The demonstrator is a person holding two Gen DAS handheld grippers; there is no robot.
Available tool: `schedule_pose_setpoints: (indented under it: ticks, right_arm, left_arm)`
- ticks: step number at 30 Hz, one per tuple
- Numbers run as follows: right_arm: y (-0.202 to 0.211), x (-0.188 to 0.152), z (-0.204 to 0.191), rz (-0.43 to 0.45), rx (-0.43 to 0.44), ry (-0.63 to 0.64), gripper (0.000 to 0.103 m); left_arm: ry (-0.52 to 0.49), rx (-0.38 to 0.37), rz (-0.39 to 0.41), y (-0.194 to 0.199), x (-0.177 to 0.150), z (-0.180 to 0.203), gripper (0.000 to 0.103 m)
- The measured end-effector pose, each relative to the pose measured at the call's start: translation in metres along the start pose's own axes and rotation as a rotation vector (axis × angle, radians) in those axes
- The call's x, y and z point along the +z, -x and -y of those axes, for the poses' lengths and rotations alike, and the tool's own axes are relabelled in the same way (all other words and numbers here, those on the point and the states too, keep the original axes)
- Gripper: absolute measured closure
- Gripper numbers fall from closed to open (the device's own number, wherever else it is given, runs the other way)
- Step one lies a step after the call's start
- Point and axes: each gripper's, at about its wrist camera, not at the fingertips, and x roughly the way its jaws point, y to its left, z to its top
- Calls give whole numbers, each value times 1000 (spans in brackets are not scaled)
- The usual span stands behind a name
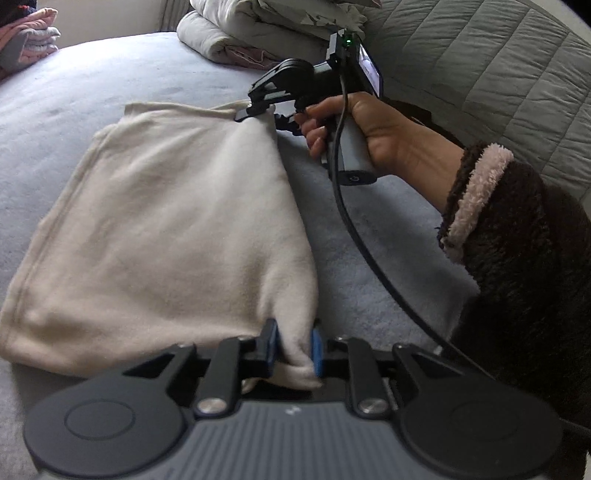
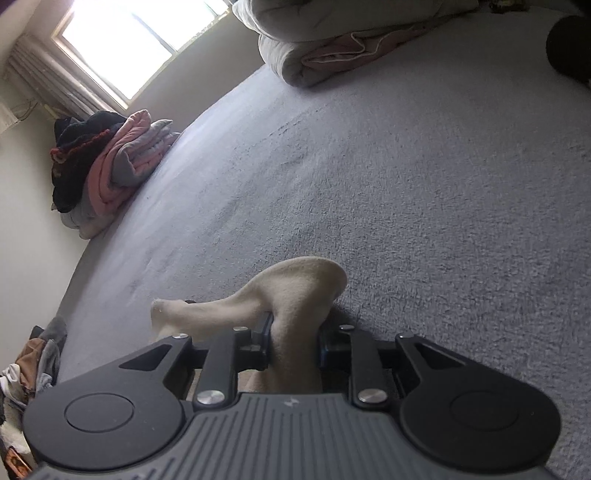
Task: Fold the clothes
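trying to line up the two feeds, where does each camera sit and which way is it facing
Left wrist: rides on the left gripper, angled down across the cream garment on the grey bed cover; shows the right gripper in the person's hand and dark fleece sleeve.
Right wrist: rides on the right gripper, facing over the bed cover toward the window and a clothes pile; only its own fingers show.
Shared: the cream garment, pinched by both grippers, and the folded duvet.

Grey bed (image 1: 110, 85), cream garment (image 1: 166, 229), folded bedding (image 1: 229, 37)
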Motion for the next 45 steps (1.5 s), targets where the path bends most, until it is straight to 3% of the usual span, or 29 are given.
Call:
schedule_pose_setpoints:
  ticks: [2, 5, 11, 15, 22, 26, 29, 36, 39, 40, 41, 42, 45]
  right_arm:
    - [5, 0, 0, 7, -5, -10, 70]
    - [13, 0, 0, 18, -12, -26, 63]
    - [27, 6, 10, 64, -21, -58, 59]
    - [27, 10, 18, 62, 31, -138, 59]
    - [24, 13, 20, 32, 35, -180, 59]
    - [22, 12, 22, 22, 37, -192, 59]
    - [20, 11, 21, 20, 43, -200, 59]
    - [12, 7, 11, 29, 37, -152, 59]
    - [7, 4, 5, 50, 26, -107, 60]
    - [6, 3, 3, 61, 23, -91, 67]
    - [6, 2, 0, 71, 19, -70, 74]
    - [6, 1, -3, 83, 16, -42, 84]
    - [10, 1, -10, 128, 14, 2, 87]
  left_arm:
    - [-5, -59, -9, 0, 9, -4, 59]
    - [-16, -109, 6, 11, 23, -13, 42]
    - [1, -87, 102, 19, 69, -48, 30]
    - [59, -32, 154, -8, 106, -83, 25]
    - [125, 123, 209, -56, 153, -139, 25]
    - [135, 149, 215, -81, 177, -164, 25]
    - [179, 119, 210, -98, 191, -184, 26]
    - [302, 6, 209, -134, 210, -222, 34]
    - [345, -16, 227, -141, 210, -230, 58]
    - [344, -23, 228, -142, 210, -230, 88]
    - [342, -31, 229, -143, 209, -230, 99]
    - [329, -29, 252, -141, 207, -230, 99]
    - [326, 10, 285, -140, 201, -231, 99]
